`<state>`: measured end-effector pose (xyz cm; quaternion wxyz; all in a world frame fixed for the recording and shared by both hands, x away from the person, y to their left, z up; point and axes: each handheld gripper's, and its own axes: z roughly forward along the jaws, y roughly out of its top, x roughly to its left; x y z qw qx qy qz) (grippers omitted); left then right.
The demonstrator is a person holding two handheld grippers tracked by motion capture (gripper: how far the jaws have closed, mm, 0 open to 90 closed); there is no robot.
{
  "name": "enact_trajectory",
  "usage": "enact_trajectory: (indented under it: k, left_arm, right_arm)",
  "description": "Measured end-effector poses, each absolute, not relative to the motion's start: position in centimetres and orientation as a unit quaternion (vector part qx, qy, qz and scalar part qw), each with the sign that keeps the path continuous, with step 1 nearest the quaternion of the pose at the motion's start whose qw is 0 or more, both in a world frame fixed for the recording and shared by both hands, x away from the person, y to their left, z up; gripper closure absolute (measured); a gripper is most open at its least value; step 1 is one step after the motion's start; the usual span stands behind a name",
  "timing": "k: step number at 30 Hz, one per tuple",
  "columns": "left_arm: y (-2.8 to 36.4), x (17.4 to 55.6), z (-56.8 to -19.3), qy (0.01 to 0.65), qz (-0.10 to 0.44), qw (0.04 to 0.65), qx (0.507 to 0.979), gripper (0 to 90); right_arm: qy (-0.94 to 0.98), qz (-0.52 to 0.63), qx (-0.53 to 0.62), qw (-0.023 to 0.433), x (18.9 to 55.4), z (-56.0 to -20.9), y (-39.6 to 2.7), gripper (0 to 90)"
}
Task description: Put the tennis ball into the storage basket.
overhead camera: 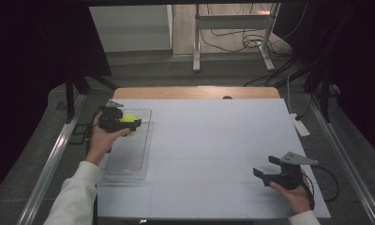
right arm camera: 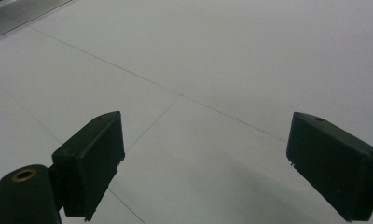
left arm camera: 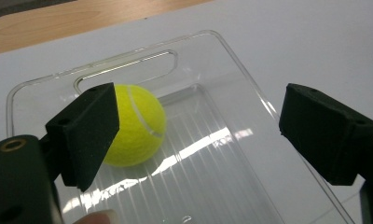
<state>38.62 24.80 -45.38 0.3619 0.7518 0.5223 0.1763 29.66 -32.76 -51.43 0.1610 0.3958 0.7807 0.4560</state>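
A yellow tennis ball [overhead camera: 127, 117] [left arm camera: 138, 125] lies in the far end of a clear plastic tray [overhead camera: 129, 161] [left arm camera: 231, 60] at the table's left. My left gripper [overhead camera: 134, 123] [left arm camera: 198, 130] hovers over the tray, open, with the ball just beyond its left jaw and free of both jaws. Near the table's front right, my right gripper [overhead camera: 265, 169] [right arm camera: 203, 163] is held open above the bare white surface, nothing between its jaws.
The white table top [overhead camera: 213, 140] has a wooden strip [overhead camera: 195, 92] along its far edge. A white power strip [overhead camera: 299, 124] lies off the right edge. Metal rails run along both sides, and a desk frame with cables stands beyond.
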Motion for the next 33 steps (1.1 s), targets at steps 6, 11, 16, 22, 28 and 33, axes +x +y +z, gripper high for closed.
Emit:
enact_trajectory:
  k: [6, 11, 16, 22, 28, 33]
  left_arm:
    - [24.6, 37.4, -45.4, 0.511, 0.173, 0.373, 0.754, 13.2]
    - [24.2, 36.6, -45.4, 0.504, 0.173, 0.382, 0.755, 13.4]
    - [23.7, 36.0, -45.3, 0.496, 0.167, 0.393, 0.756, 13.3]
    - [23.0, 34.8, -45.3, 0.481, 0.161, 0.407, 0.76, 13.2]
    - [22.3, 33.3, -45.6, 0.47, 0.152, 0.421, 0.76, 12.9]
    - [21.6, 31.8, -45.7, 0.454, 0.148, 0.436, 0.763, 12.8]
  right_arm:
    - [0.781, 0.455, 0.395, 0.162, 29.7, -51.4, -32.7, 11.3]
    - [0.781, 0.456, 0.395, 0.161, 29.6, -51.5, -32.8, 11.3]
    - [0.782, 0.455, 0.394, 0.161, 29.6, -51.4, -32.8, 11.3]
    - [0.782, 0.453, 0.397, 0.162, 29.5, -51.4, -32.9, 11.4]
    - [0.783, 0.451, 0.395, 0.164, 29.4, -51.4, -32.7, 11.4]
    - [0.782, 0.451, 0.396, 0.166, 29.3, -51.3, -32.8, 11.4]
